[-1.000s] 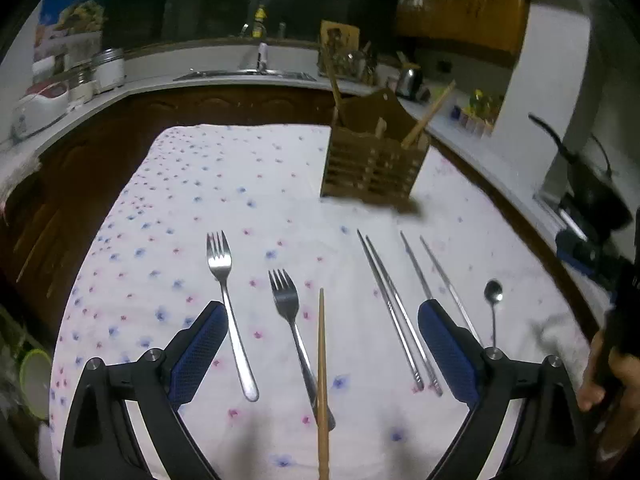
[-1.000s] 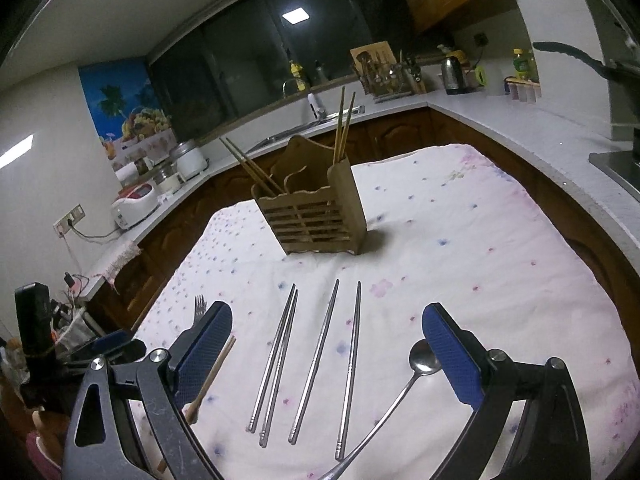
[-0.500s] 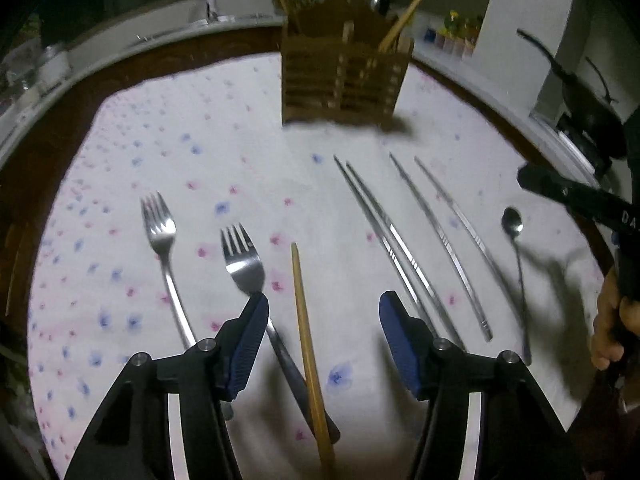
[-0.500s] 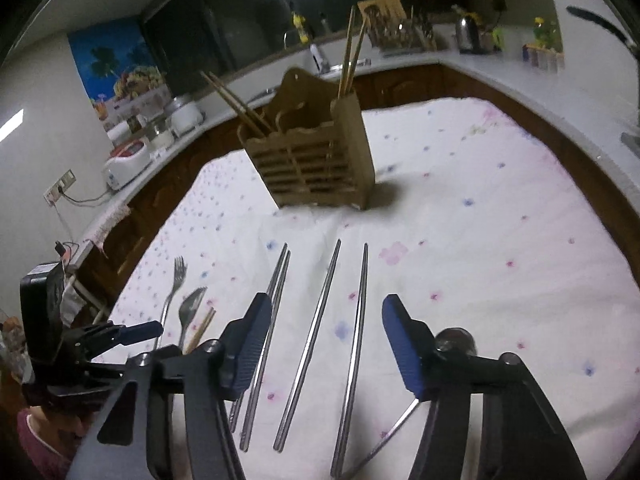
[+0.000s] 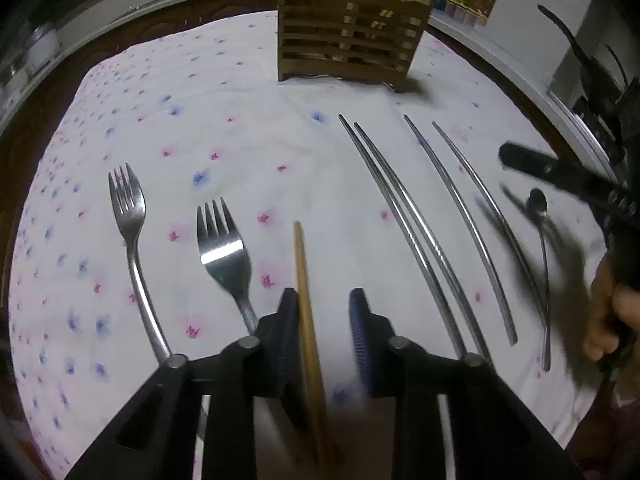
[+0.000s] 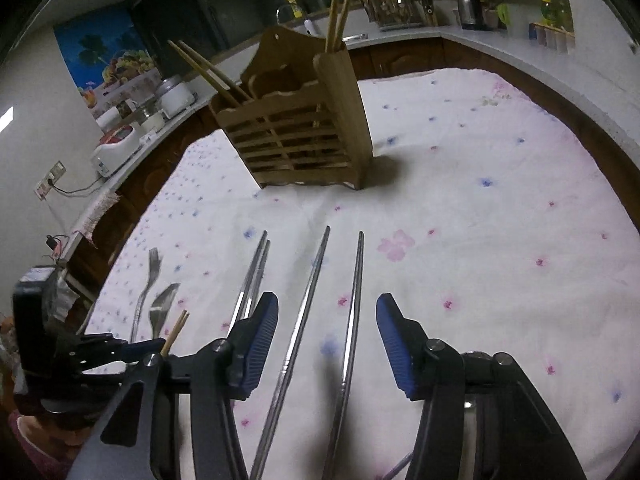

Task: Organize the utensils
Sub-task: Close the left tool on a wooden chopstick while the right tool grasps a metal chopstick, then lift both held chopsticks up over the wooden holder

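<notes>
A wooden chopstick (image 5: 303, 276) lies on the flowered cloth between my left gripper's (image 5: 323, 312) jaws, which are partly closed around it, the left pad touching it. Two forks (image 5: 128, 220) (image 5: 222, 248) lie to its left. Two pairs of metal chopsticks (image 5: 400, 216) (image 5: 468, 216) and a small spoon (image 5: 538, 208) lie to its right. My right gripper (image 6: 326, 320) is low over the cloth, jaws partly closed around two metal chopsticks (image 6: 308, 300) without touching them. The wooden utensil holder (image 6: 296, 136) stands behind, holding wooden chopsticks (image 6: 340, 4).
The table is round with a white flowered cloth (image 6: 480, 200). A kitchen counter (image 6: 500, 36) with a kettle, jars and a rice cooker (image 6: 176, 94) curves around behind. The right gripper shows at the right edge of the left wrist view (image 5: 560, 172).
Both grippers have come down toward the cloth and their jaws have narrowed. The left one now straddles the wooden chopstick; the right one straddles a pair of metal chopsticks.
</notes>
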Action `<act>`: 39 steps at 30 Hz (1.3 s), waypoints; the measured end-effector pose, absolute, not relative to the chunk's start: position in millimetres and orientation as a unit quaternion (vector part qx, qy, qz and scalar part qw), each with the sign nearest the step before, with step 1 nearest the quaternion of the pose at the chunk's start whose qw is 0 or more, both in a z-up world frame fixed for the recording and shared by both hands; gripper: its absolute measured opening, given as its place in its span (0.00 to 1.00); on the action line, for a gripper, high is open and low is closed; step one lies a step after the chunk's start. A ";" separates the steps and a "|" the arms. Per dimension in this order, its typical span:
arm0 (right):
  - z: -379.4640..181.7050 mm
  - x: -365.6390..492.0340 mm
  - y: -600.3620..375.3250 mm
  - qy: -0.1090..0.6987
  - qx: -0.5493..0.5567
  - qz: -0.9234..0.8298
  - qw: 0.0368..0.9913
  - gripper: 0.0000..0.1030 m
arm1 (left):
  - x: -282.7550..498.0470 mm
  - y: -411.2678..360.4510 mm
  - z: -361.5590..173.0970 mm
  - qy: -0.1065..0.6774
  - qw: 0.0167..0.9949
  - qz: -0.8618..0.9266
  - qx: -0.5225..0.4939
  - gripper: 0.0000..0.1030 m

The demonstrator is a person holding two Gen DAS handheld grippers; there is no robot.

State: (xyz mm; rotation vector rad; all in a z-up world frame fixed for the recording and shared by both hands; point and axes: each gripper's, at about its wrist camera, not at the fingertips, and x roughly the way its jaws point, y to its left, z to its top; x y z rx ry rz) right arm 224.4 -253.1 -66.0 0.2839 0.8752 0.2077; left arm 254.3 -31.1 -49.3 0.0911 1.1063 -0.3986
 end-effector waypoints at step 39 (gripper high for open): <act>-17.3 218.2 -250.4 0.399 0.111 0.116 0.903 0.05 | 222.8 -0.6 7.7 0.466 0.860 -0.206 -0.023 0.03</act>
